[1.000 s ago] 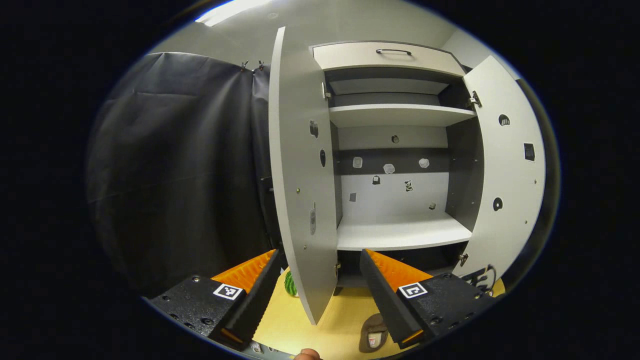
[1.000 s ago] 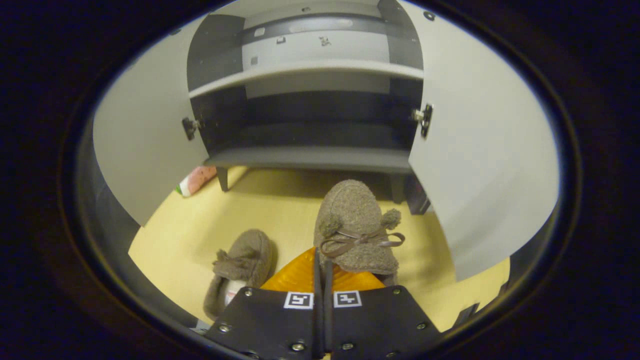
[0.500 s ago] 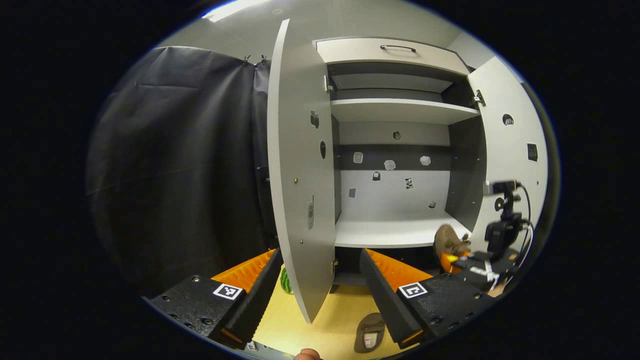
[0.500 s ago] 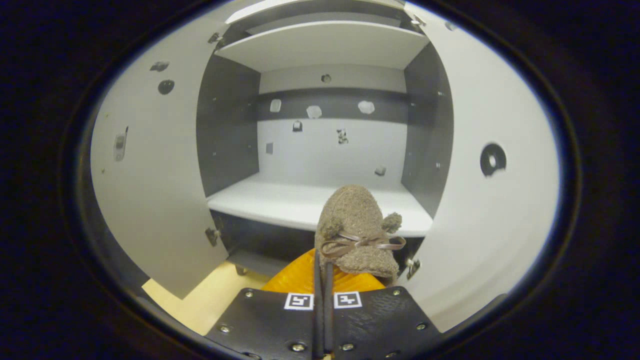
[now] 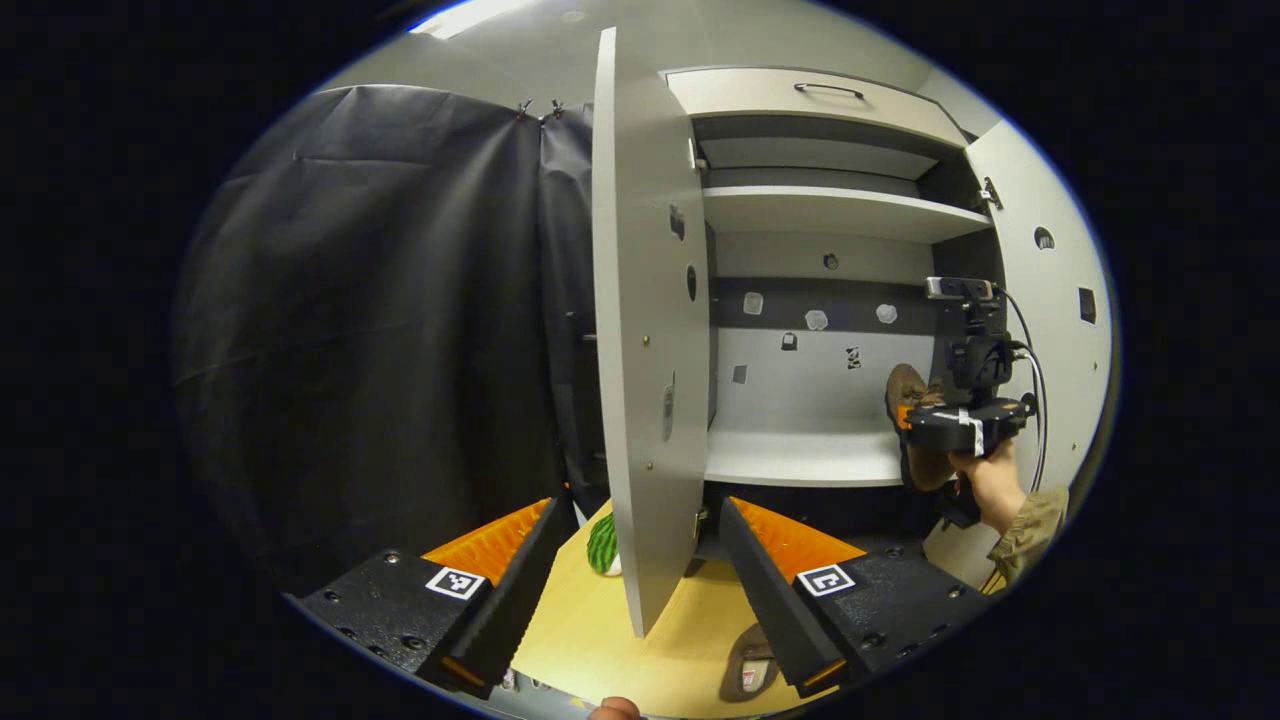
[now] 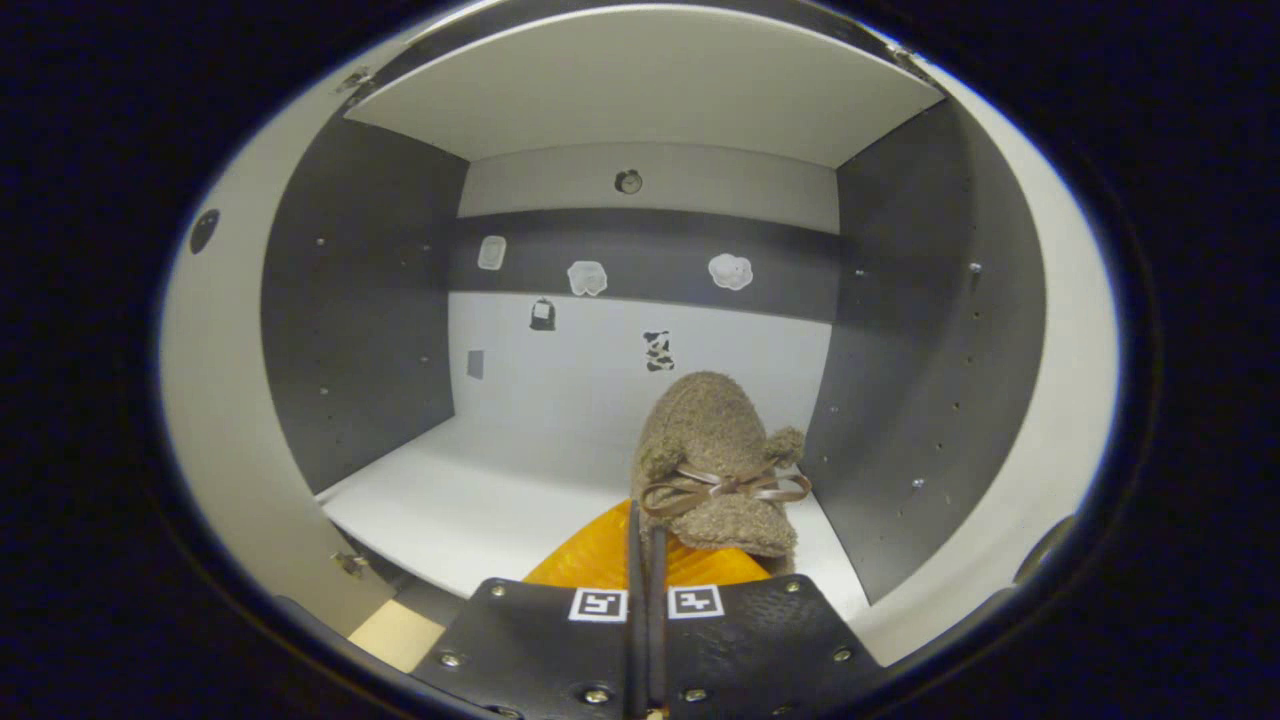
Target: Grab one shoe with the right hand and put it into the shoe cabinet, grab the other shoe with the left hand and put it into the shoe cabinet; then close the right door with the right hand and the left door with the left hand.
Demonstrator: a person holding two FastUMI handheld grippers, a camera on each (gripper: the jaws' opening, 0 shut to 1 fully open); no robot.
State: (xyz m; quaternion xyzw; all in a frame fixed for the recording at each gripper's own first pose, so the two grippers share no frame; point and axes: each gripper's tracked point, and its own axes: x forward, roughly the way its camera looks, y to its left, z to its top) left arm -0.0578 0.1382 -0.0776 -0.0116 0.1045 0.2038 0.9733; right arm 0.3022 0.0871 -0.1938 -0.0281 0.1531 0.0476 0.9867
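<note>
In the right gripper view my right gripper is shut on a brown fuzzy shoe with a ribbon bow. It holds the shoe just above the white lower shelf, near the cabinet's right inner wall. From the left gripper view, that right gripper and its shoe are over the shelf at its right end. My left gripper is open and holds nothing, low in front of the left door. The other brown shoe lies on the yellow floor by its right finger.
Both doors stand open; the right door is behind the hand that holds the right gripper. A small watermelon toy lies on the floor by the left door's foot. An upper shelf and a drawer sit above.
The right gripper has carried its shoe up from the floor, forward past the doors and into the cabinet over the lower shelf. The left gripper shifted slightly and stayed open.
</note>
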